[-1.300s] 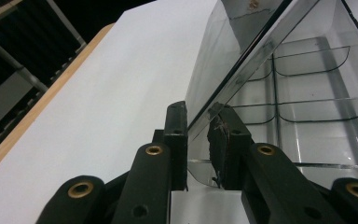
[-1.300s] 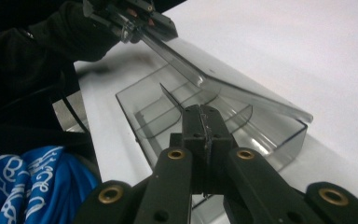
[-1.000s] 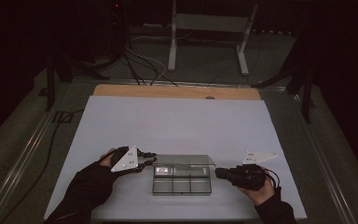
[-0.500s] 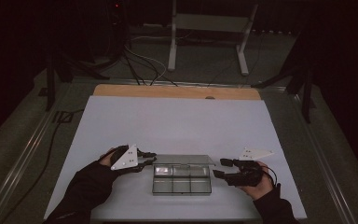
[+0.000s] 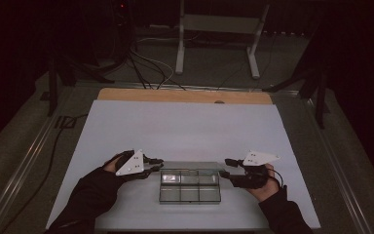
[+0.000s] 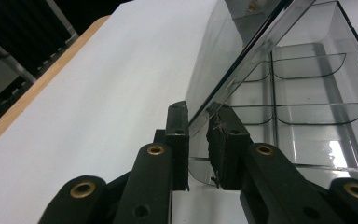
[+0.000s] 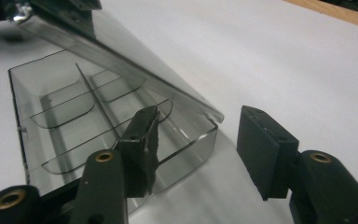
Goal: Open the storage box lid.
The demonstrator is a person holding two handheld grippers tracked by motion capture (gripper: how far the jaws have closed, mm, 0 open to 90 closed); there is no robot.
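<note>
Clear plastic compartment box [image 5: 190,185], divided inside, lid [image 6: 233,60] raised.

Since a second ago the right gripper [image 5: 227,167] has let go: its jaws, then shut at the right end of the clear plastic compartment box [image 5: 190,186], sprang wide and have just been closing a little, and now stand apart with the box's end corner between them, the pads off it.

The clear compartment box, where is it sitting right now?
In the high view, the clear compartment box sits near the white mat's near edge, between the left gripper and right gripper.
</note>
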